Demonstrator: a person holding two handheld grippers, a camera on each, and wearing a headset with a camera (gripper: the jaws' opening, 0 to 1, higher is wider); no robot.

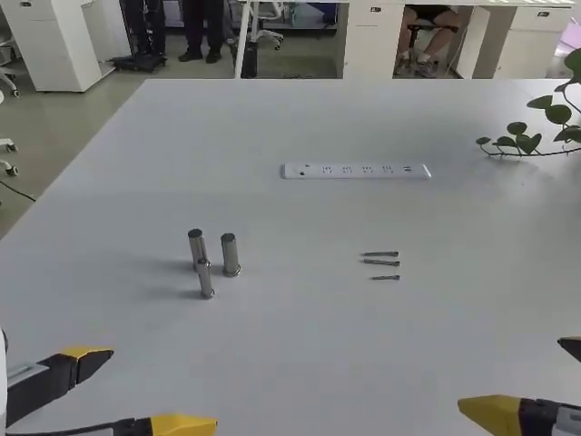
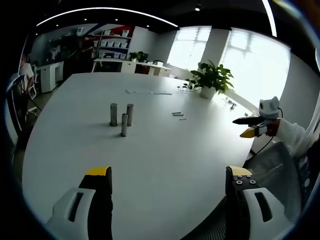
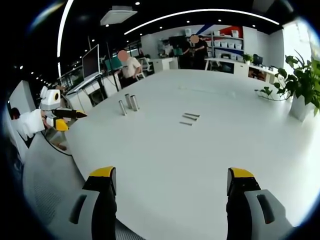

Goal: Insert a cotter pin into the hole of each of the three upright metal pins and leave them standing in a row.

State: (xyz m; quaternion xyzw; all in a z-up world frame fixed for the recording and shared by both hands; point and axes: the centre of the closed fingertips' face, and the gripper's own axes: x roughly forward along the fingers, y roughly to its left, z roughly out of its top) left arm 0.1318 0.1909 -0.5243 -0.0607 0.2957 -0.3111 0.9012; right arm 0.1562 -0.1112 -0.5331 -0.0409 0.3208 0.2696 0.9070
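Standing upright on the white table (image 1: 300, 363) are the three metal pins (image 1: 230, 254), grouped left of centre in the head view. They are sitting in a tight cluster rather than a line: two are standing side by side at the back, and the third is standing just in front of the left one. Whether any are touching cannot be told.

The three cotter pins (image 1: 381, 262) are lying flat to the right of the cluster, well apart from it. They are lying roughly parallel, one beyond the other, and none is sitting in a metal pin.

The left gripper (image 1: 136, 389) is hovering at the near left edge of the table. Its jaws are spread wide and holding nothing, as its own view (image 2: 168, 172) is confirming. The right gripper (image 1: 531, 380) is hovering at the near right edge, likewise spread and empty in its own view (image 3: 170, 174).

A white power strip (image 1: 356, 171) is lying beyond the parts. A plant (image 1: 545, 127) is trailing in from the right edge.
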